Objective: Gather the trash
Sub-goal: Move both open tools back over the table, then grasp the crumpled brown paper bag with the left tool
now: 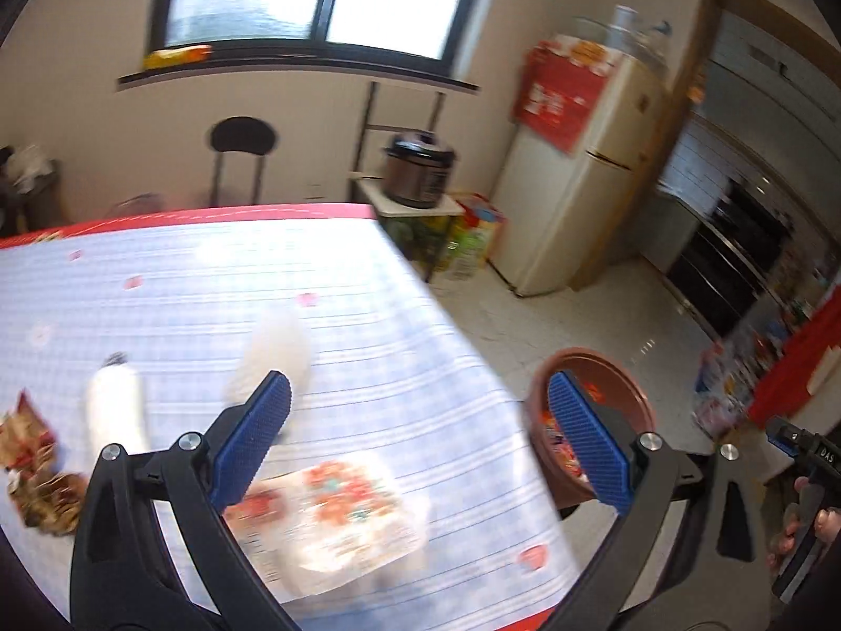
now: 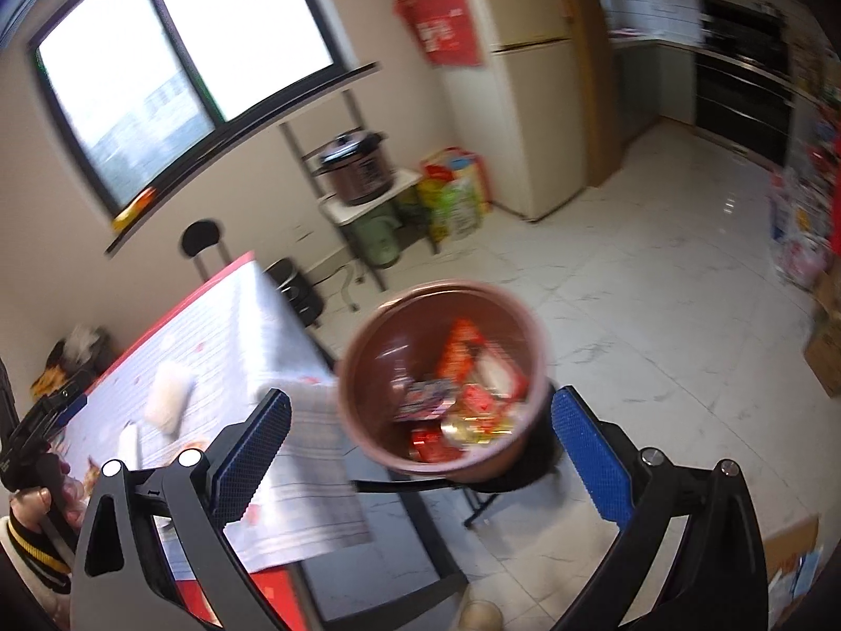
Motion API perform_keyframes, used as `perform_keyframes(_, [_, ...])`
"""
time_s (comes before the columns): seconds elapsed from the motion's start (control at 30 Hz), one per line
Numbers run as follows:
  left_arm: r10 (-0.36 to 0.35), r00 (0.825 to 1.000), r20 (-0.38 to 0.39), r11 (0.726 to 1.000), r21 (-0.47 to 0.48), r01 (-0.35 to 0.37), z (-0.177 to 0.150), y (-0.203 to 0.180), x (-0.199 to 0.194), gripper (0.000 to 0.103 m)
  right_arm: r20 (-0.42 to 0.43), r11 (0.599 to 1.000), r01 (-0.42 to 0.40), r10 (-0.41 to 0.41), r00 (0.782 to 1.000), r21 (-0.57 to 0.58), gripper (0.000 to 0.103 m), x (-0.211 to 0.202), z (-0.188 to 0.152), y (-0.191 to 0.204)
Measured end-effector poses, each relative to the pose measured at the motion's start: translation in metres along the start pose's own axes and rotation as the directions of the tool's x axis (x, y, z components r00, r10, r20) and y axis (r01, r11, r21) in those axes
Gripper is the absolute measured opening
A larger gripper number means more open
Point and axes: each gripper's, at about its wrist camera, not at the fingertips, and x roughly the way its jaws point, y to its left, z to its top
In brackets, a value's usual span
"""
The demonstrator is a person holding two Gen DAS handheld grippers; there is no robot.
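While the bin [image 2: 441, 373] shows wrappers [image 2: 462, 389], the left view hides them.

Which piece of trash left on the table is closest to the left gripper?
The clear wrapper with red print, lying right under the open left gripper. The white tissue and brown wrapper sit farther off.

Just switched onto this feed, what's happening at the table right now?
A person is clearing wrappers off the table into the brown bin beside it. Both the left tool and right tool are open and empty. The bin already holds several wrappers; a clear snack packet, a white bag and more litter remain on the cloth.
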Motion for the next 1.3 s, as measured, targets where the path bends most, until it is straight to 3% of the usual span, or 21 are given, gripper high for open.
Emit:
perform_keyframes(0.3, [0.176,0.984,0.039,0.972,-0.163,-0.168,-0.018,0.134,-0.082,0.097,-0.069,0.979,-0.150,0.142,0.987,-0.135,0.098,0.035,-0.010,0.120])
perform_keyframes(0.53, [0.285,0.958,0.044,0.919,-0.296,-0.259,-0.044,0.237,-0.155,0.097,-0.147,0.948,-0.216,0.185,0.972,-0.234,0.098,0.044,-0.037,0.221])
perform_keyframes(0.67, [0.307,0.952,-0.003,0.892,-0.347,-0.289,-0.067,0.291,-0.173,0.097,-0.160,0.937,-0.245,0.209,0.965,-0.248,0.098,0.040,-0.053,0.273])
perform_keyframes(0.8, [0.271,0.962,-0.031,0.888,-0.377,-0.263,-0.088,0.326,-0.172,0.097,-0.185,0.928,-0.246,0.199,0.962,-0.279,0.098,0.041,-0.074,0.318])
perform_keyframes(1.0, [0.170,0.980,-0.106,0.894,-0.401,-0.199,-0.113,0.348,-0.133,0.097,-0.182,0.924,-0.212,0.160,0.970,-0.320,0.098,0.040,-0.089,0.362])
perform_keyframes(1.2, [0.084,0.987,-0.140,0.878,-0.458,-0.140,-0.122,0.376,-0.098,0.096,-0.185,0.931,-0.161,0.104,0.977,-0.327,0.098,0.043,-0.106,0.377])
perform_keyframes(1.3, [0.047,0.985,-0.169,0.885,-0.449,-0.120,-0.122,0.383,-0.081,0.096,-0.185,0.942,-0.129,0.074,0.980,-0.308,0.098,0.042,-0.115,0.378])
